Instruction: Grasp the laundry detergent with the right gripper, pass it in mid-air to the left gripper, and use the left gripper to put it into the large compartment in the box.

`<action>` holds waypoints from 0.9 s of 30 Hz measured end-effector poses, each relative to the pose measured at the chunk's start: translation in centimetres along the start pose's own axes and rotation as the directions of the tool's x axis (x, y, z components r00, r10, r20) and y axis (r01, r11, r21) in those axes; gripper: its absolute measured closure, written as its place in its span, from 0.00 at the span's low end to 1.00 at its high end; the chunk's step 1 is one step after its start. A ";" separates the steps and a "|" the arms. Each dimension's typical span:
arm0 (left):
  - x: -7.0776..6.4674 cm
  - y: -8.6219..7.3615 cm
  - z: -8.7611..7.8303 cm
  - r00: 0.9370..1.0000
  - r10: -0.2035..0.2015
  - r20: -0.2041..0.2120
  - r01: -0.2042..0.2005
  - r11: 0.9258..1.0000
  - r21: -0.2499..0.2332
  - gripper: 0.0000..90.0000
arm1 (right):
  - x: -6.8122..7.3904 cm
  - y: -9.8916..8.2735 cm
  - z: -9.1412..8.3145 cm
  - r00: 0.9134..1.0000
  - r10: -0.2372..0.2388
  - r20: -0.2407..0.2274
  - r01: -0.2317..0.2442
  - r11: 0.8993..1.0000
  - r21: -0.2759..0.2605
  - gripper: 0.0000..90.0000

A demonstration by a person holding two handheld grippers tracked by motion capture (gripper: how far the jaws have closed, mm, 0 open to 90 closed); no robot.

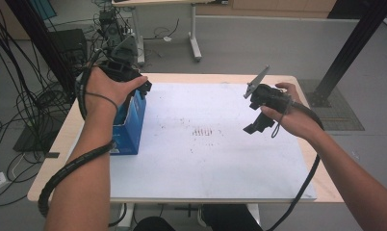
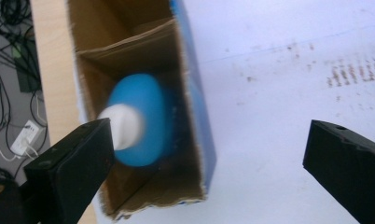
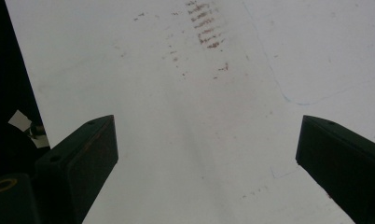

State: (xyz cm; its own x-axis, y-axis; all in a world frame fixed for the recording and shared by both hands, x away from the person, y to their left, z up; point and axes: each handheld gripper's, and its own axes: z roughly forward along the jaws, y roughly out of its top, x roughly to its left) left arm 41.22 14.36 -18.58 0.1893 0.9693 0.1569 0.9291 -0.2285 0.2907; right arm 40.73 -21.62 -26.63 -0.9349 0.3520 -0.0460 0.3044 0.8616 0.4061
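Observation:
A blue cardboard box (image 1: 133,126) stands open-topped at the table's left side. In the left gripper view the box (image 2: 195,107) shows its brown inside, and a blue bottle (image 2: 150,121) with a white cap (image 2: 125,125) lies in it, blurred. My left gripper (image 1: 134,84) hovers just above the box top; its jaws (image 2: 209,140) stand wide open with nothing pressed between them. My right gripper (image 1: 257,125) is held above the right part of the white mat, its jaws (image 3: 206,135) also wide open and empty.
A white mat (image 1: 215,159) with brownish smudges (image 1: 203,131) covers most of the wooden table (image 1: 54,144). Cables (image 1: 18,96) and a black stand lie on the floor to the left. Another table's legs (image 1: 195,43) stand behind.

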 end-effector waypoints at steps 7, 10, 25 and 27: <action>-2.7 0.6 -0.1 0.998 0.050 0.033 -0.049 0.999 -0.012 0.00 | -1.0 -0.5 -0.4 1.000 0.018 0.009 -0.019 1.000 0.013 0.06; -3.9 0.7 0.1 0.996 0.079 0.035 -0.079 0.997 -0.008 0.00 | -1.2 -0.5 -0.4 1.000 0.024 0.009 -0.025 1.000 0.016 0.06; -6.1 0.6 1.2 0.991 0.132 0.032 -0.132 0.991 0.006 0.00 | -1.3 0.0 0.3 1.000 0.011 0.001 -0.011 0.998 0.055 0.06; -6.2 0.5 1.3 0.991 0.134 0.030 -0.134 0.991 0.004 0.00 | -1.2 0.1 0.3 1.000 0.005 -0.003 -0.005 0.998 0.061 0.06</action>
State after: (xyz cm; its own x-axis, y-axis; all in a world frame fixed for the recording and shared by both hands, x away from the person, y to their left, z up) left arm 40.96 8.39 -20.59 0.3215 0.9322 0.1665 0.8966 -0.3562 0.2631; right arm 41.95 -21.83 -26.85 -0.9338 0.3553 -0.0413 0.3196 0.8806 0.3497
